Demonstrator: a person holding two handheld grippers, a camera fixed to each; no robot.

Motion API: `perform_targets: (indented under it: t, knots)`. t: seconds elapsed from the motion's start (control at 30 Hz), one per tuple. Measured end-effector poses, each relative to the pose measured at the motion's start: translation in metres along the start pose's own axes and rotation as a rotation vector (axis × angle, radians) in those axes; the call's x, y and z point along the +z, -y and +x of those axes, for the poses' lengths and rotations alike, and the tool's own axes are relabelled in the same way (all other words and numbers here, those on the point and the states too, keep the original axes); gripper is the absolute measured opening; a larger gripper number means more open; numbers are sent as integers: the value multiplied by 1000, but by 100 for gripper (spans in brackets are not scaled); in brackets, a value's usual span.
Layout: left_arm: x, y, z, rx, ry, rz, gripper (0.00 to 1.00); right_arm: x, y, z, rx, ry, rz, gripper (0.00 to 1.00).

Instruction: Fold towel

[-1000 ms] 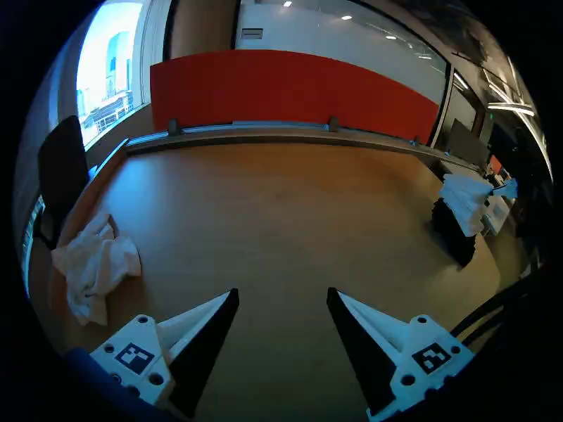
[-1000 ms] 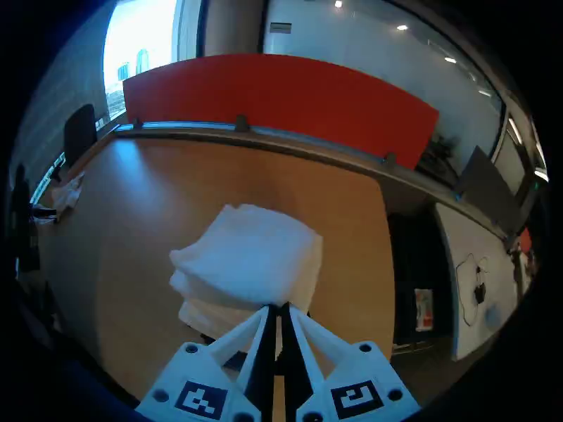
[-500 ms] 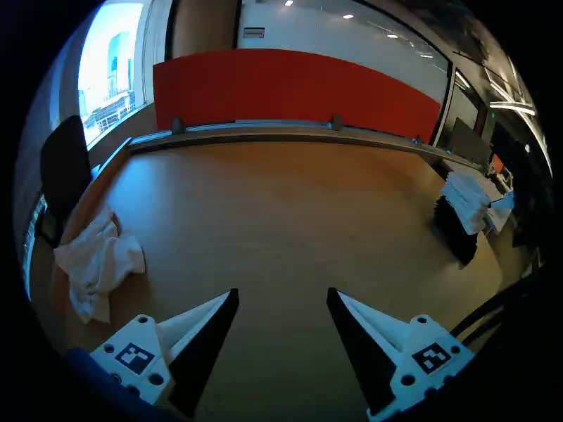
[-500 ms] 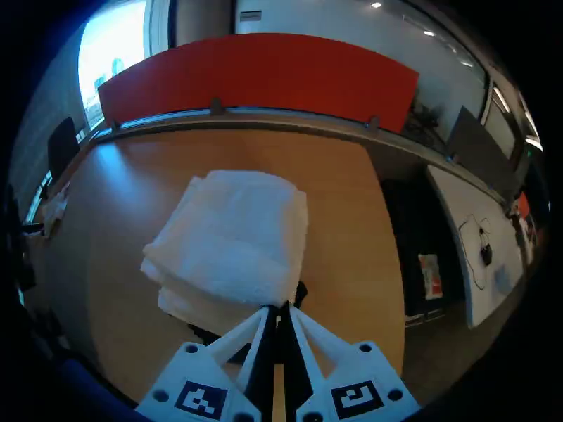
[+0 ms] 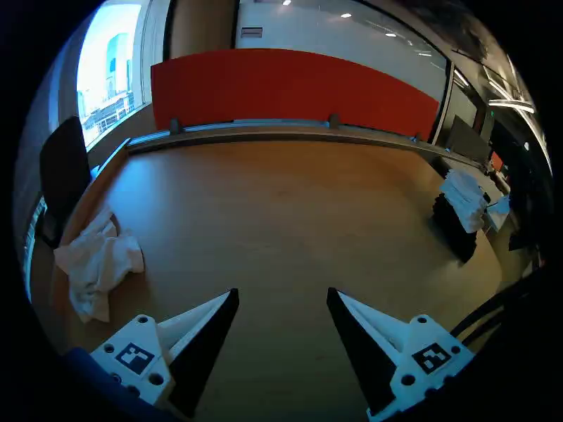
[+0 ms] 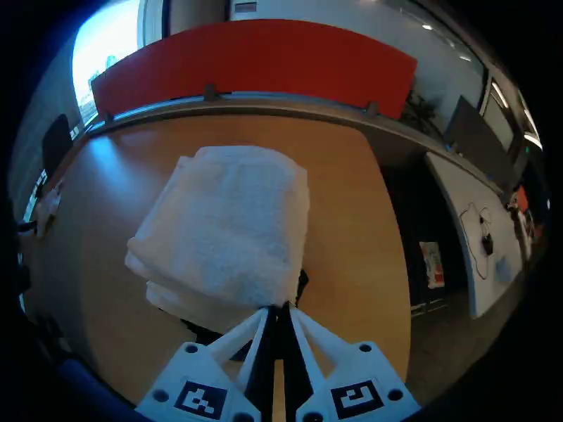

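Note:
A folded white towel (image 6: 225, 225) lies in front of my right gripper (image 6: 280, 316), whose fingers are shut on its near edge. More folded white layers and something dark (image 6: 200, 329) sit under it. In the left gripper view that folded towel (image 5: 463, 197) rests on a dark block (image 5: 454, 232) at the table's far right. A crumpled white towel (image 5: 95, 260) lies at the table's left edge, left of my left gripper (image 5: 281, 299), which stands open above the bare wooden table (image 5: 281, 211) with nothing between its fingers.
A red partition (image 5: 295, 88) runs along the table's far edge. A black chair (image 5: 60, 172) stands at the left by the window. Beyond the table's right edge is a drop to the floor and a white desk (image 6: 478, 239).
The right gripper has brought the folded towel lower and flatter onto the dark block. The left gripper has barely moved.

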State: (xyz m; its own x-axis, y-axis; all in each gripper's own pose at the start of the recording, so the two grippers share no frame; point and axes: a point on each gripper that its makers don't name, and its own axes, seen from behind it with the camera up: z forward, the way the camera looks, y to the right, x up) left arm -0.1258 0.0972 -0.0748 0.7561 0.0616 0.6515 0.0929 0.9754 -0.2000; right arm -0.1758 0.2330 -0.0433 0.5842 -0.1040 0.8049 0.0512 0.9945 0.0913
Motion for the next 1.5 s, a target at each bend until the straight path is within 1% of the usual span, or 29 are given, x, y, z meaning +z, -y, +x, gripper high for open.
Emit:
perform_targets:
  t: [0.27, 0.47, 0.77, 0.9, 1.03, 1.1, 1.3, 1.43, 1.5]
  knots:
    - [-1, 0, 1, -1, -4, -1, 93, 1, -2, 2, 20, -11, -10, 5]
    - [-2, -1, 1, 1, -4, -1, 93, 0, -2, 2, 22, -17, -12, 6]
    - [-2, 0, 4, 1, -10, 0, 93, -7, 0, 2, 25, -40, -24, 10]
    - [-2, 1, 4, 0, -12, 0, 93, -11, 1, 1, 23, -51, -35, 17]
    - [-1, 0, 5, -2, -13, -3, 93, -14, 1, -1, 23, -61, -46, 36]
    - [-1, -1, 5, -1, -14, -5, 93, -16, 1, -2, 24, -67, -52, 39]
    - [0, -2, 6, 7, -15, -8, 93, -20, -1, -2, 37, -80, -66, 39]
    - [-1, -2, 8, 3, -20, -9, 93, -23, 0, -2, 57, -92, -69, 62]
    - [-1, -2, 8, 1, -22, -10, 93, -25, 1, -1, 67, -102, -70, 69]
